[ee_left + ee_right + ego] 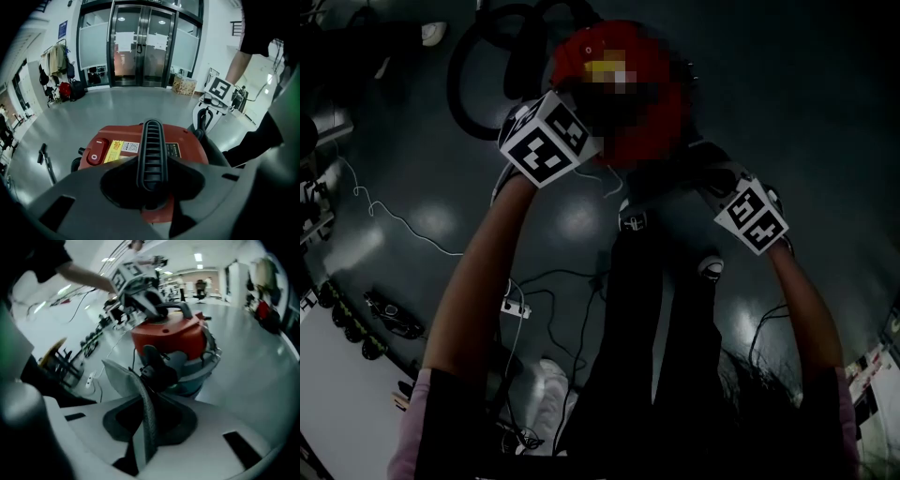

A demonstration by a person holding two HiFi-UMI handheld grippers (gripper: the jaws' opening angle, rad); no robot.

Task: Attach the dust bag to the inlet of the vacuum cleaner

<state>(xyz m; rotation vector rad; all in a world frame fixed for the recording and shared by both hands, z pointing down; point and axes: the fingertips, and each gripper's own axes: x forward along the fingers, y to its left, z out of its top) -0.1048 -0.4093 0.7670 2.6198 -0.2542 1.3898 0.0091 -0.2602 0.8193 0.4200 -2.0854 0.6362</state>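
While my left gripper (151,180) is clamped across the black ribbed handle (151,140) on top of the vacuum cleaner (187,143), my right gripper (139,380) has its jaws a little apart. Its tips are right at the black clasp (159,369) on the machine's side, with nothing pinched between them that I can make out. I read this as freeing the red lid (168,336) so the inlet inside can be reached; I cannot find the dust bag in any view. To do it well I'd hold the handle level with the left and hook the clasp's edge with one right fingertip. I'd lever it outward instead of squeezing, and lift only once every clasp is loose. The handle is hard moulded plastic whose crosswise ribs give good purchase. The lid is a glossy dome carrying a red rocker switch (97,151) and a yellow sticker (117,150). Under it runs a smooth, rounded grey rim (208,362). Beyond lie polished grey floor (117,108) and glass doors (140,44).
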